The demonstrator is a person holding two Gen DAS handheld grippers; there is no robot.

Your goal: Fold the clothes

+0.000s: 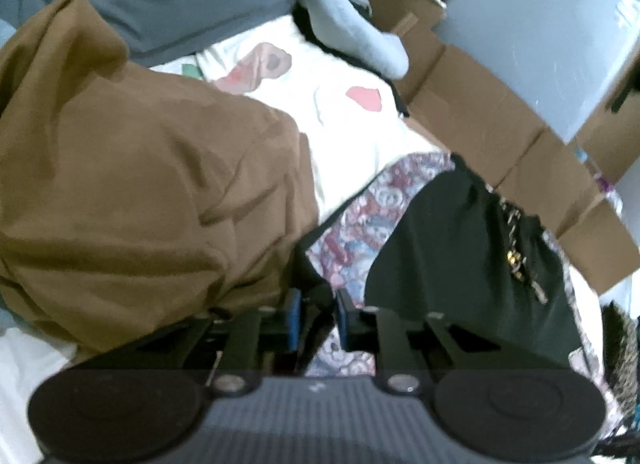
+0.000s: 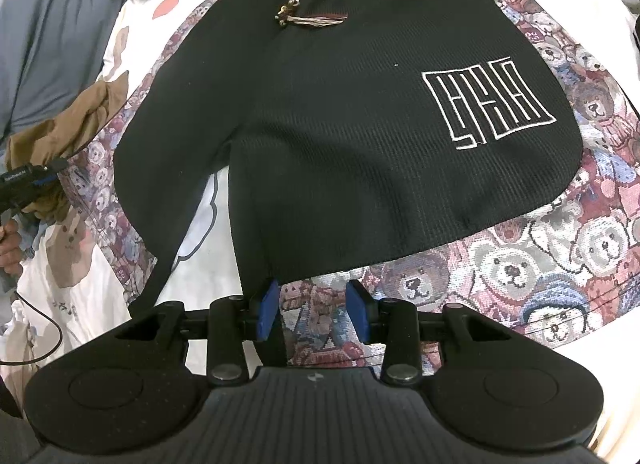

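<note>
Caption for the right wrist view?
Open right gripper hovers at the hem of black shorts spread flat on a teddy-bear blanket.

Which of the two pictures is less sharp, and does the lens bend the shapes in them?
Left wrist view: soft and smeared, so the brown garment and the cardboard lack crisp edges. Right wrist view: sharp, with the knit texture and white logo of the black shorts clear. Both: fisheye bulging, dark corners, even light without glare.

I see a bed under a white cartoon-print sheet [image 2: 200,232]. On it lies a teddy-bear blanket [image 2: 500,264], black shorts [image 2: 340,123] spread on that; a brown garment [image 1: 140,183] heaps left of the shorts.
</note>
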